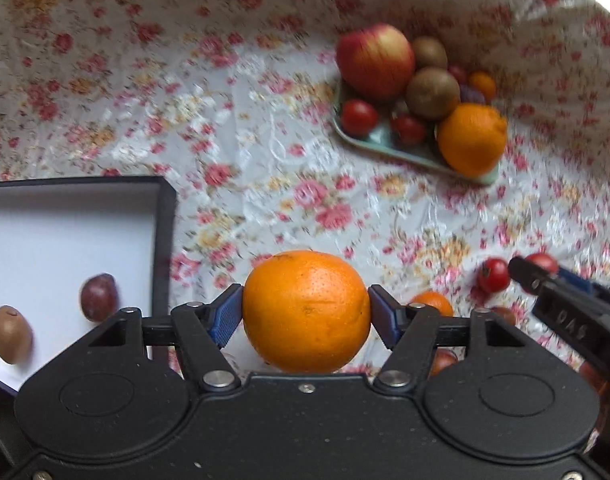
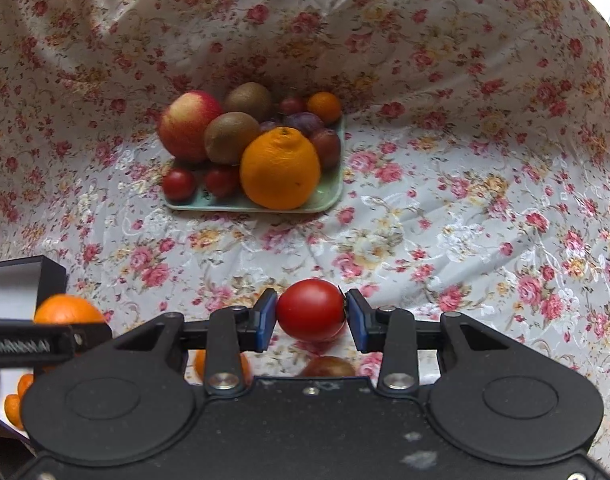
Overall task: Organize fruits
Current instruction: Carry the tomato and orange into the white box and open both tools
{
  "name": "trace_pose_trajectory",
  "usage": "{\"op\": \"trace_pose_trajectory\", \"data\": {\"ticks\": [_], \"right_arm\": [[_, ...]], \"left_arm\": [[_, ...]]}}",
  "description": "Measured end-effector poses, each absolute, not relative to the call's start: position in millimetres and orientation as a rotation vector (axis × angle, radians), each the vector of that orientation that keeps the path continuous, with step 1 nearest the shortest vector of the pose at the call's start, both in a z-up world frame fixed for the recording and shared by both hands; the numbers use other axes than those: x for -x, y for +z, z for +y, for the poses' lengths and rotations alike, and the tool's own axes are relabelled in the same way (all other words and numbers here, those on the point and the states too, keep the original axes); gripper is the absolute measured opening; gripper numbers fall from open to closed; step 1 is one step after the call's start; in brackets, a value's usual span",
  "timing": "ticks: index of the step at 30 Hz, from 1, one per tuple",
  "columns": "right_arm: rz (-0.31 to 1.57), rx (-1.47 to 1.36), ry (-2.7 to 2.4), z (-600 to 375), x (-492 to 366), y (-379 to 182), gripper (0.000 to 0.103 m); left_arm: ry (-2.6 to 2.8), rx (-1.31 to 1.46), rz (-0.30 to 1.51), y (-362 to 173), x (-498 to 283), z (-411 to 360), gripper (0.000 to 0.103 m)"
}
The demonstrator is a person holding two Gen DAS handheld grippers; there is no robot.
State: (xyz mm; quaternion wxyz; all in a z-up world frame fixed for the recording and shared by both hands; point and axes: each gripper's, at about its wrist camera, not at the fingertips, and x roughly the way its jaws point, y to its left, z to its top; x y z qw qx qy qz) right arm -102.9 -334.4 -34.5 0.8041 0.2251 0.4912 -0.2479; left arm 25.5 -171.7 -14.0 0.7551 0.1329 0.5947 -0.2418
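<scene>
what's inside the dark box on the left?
In the box: a purple plum and a brownish oval fruit on its white floor. The left gripper body hides the near part.

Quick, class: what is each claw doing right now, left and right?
Left claw: closed on an orange.
Right claw: closed on a small red tomato.

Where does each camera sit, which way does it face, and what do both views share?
Left wrist: sits on the left claw, looking forward over its orange toward the tray; the box is at left, the right claw enters at right.
Right wrist: sits on the right claw, which grips a tomato, facing the tray; the left claw's side shows at left.
Shared: tray, apple, box, floral cloth.
</scene>
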Motion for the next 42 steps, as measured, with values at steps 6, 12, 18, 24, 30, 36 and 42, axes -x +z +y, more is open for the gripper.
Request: {"op": "trace_pose_trajectory", "data": {"ticks": [6,12,18,24,30,36,42], "right_arm": [[1.027,-0.472,-0.467,-305,74,-25,0.04],[0.993,-0.445,-0.368,-260,35,-14,0.04],[0.98,-0.415,-0.229,-198,-3,-7,0.04],[0.977,-0.414,-0.118,-141,-36,-9,0.04],[0.975,-0.393,-0.037,-86,-65,-11,0.04],[0.93,-0.286,0.028,-37,-79,-1,0.04],[0.923,-0.269,0.013,-30,-86,-4,0.042]], "left_arm": [[-0.434,-0.237,1.237,5,-51,-137,0.068],[-0.344,-0.166,1.227,14,-81,-90,0.068],[-0.241,-0.125,1.191,21,-106,-42,0.068],[-0.116,-0.087,1.175,19,-131,5,0.068],[-0.033,-0.031,1.2,12,-146,46,0.068],[-0.023,0.004,1.232,4,-152,65,0.068],[-0.012,0.024,1.254,1,-156,76,0.069]]}}
